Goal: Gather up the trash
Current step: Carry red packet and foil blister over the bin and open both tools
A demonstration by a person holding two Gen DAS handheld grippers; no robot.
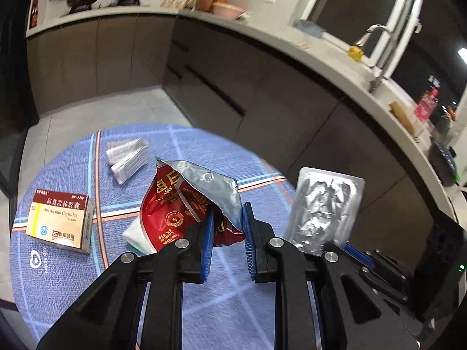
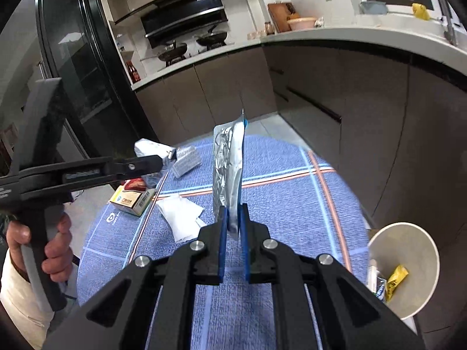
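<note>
Kitchen floor, blue mat (image 1: 73, 277). Left wrist view: left gripper (image 1: 227, 221) clamps red snack bag (image 1: 181, 204) above mat, medicine box (image 1: 59, 221) nearby. Right wrist view: right gripper (image 2: 232, 218) pinches foil blister pack (image 2: 229, 169) upright; bin (image 2: 408, 268), probably paper, at mat's edge.

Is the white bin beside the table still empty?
No: the right wrist view shows a yellow wrapper and other packets already lying inside the white bin.

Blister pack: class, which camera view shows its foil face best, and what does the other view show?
The left wrist view: the blister pack faces the camera, its crinkled foil fully visible. The right wrist view shows it nearly edge-on, clamped upright in the right gripper.
</note>
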